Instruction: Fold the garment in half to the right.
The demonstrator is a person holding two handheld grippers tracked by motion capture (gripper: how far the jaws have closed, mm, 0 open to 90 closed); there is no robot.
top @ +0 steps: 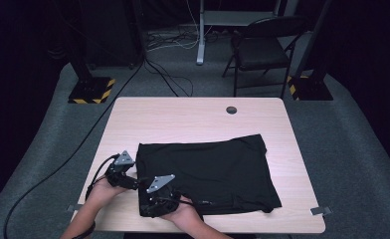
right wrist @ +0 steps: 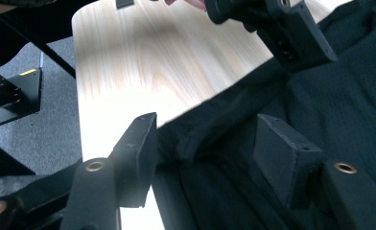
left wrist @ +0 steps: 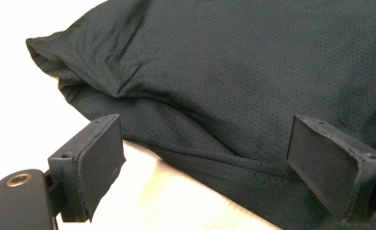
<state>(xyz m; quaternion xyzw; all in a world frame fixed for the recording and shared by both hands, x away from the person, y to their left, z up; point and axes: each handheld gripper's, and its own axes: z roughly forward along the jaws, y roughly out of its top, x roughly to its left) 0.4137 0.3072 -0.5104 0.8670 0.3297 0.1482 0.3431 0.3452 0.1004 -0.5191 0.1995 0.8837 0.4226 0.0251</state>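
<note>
Black mesh garment [top: 208,174]: lies flat on the pale wood bench [top: 183,119], toward its near right. Left gripper [left wrist: 203,163]: at the garment's near-left edge, jaws wide, fabric between them ungripped. Right gripper [right wrist: 203,153]: at the near-left corner, jaws partly apart, straddling the hem, pads not pressing.

both grippers are black. the left gripper [top: 125,175] and the right gripper [top: 155,196] each carry a grey three-cornered plate on top, dotted with small dark holes. black cables trail from them in loops. the jaws are flat, blocky black pads with worn edges and small screw holes; brass-coloured rivets sit in the arms behind them. the forearms are bare, no sleeves in sight.
</note>
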